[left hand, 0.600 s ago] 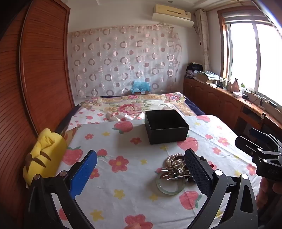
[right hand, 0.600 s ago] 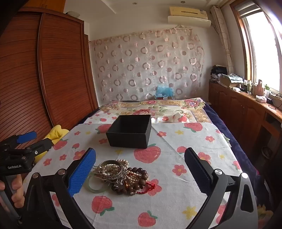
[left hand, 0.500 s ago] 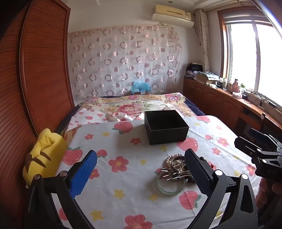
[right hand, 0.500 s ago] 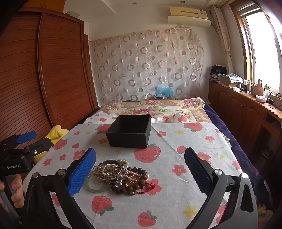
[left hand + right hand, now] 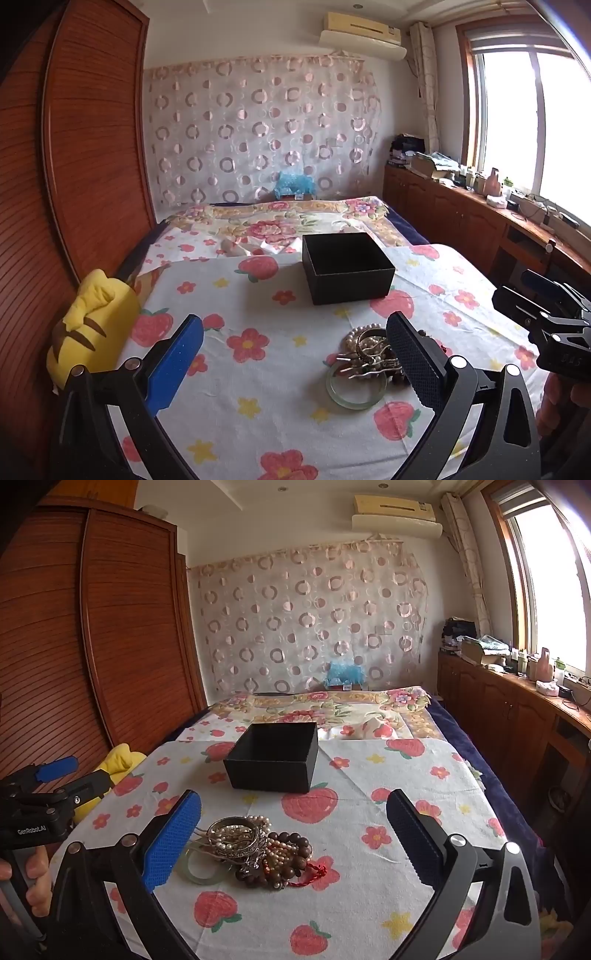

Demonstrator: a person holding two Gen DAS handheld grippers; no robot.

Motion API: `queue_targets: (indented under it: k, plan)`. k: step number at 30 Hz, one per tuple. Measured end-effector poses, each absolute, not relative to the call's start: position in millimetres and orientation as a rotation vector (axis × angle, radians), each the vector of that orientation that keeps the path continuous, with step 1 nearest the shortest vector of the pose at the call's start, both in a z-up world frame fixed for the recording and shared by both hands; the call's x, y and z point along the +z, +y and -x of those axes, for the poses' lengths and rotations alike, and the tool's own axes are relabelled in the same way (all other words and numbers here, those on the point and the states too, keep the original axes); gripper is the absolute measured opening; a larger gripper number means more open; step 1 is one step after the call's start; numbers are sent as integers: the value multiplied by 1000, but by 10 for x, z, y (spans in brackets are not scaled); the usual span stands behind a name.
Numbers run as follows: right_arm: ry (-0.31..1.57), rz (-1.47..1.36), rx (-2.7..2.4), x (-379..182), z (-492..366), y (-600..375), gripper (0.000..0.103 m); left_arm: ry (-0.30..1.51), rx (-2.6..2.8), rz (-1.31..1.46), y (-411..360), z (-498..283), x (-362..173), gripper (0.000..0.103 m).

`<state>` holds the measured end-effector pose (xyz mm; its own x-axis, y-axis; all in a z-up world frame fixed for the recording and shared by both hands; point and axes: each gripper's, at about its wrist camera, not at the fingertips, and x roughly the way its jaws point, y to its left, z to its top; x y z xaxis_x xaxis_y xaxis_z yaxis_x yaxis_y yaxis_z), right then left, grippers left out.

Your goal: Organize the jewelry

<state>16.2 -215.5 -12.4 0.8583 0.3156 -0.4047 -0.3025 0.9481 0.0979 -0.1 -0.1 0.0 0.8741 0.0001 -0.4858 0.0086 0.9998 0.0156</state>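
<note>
Both the left hand-held gripper (image 5: 295,354) and right hand-held gripper (image 5: 293,834) are spread wide, holding nothing. A jewelry pile (image 5: 255,849) lies on the strawberry-print worktop (image 5: 369,878), near an open black box (image 5: 273,757).

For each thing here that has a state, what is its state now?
black box: open, no lid, nothing seen inside.
jewelry pile: tangled heap on the cloth, outside the box.
green bangle: flat on the cloth, partly under the pile.
left gripper: open, holding nothing.
right gripper: open, holding nothing.
</note>
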Motion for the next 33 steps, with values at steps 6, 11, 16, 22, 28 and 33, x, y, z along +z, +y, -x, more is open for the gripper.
queue_targets:
  k: [6, 11, 16, 22, 28, 33]
  plan:
    - [429, -31, 325, -123, -160, -2158, 101, 508, -5, -17, 2, -6, -1, 96]
    - [430, -31, 325, -126, -161, -2160, 101, 505, -4, -14, 3, 3, 0, 96]
    - [429, -32, 325, -126, -162, -2160, 101, 506, -3, -16, 2, -2, -4, 96]
    - [429, -31, 325, -125, -164, -2158, 101, 503, -3, -14, 2, 4, 1, 96]
    - [430, -31, 325, -119, -160, -2158, 101, 498, -3, -13, 16, -6, 1, 96]
    - [429, -31, 325, -114, -153, -2159, 101, 498, -3, -15, -109, -51, 86, 96]
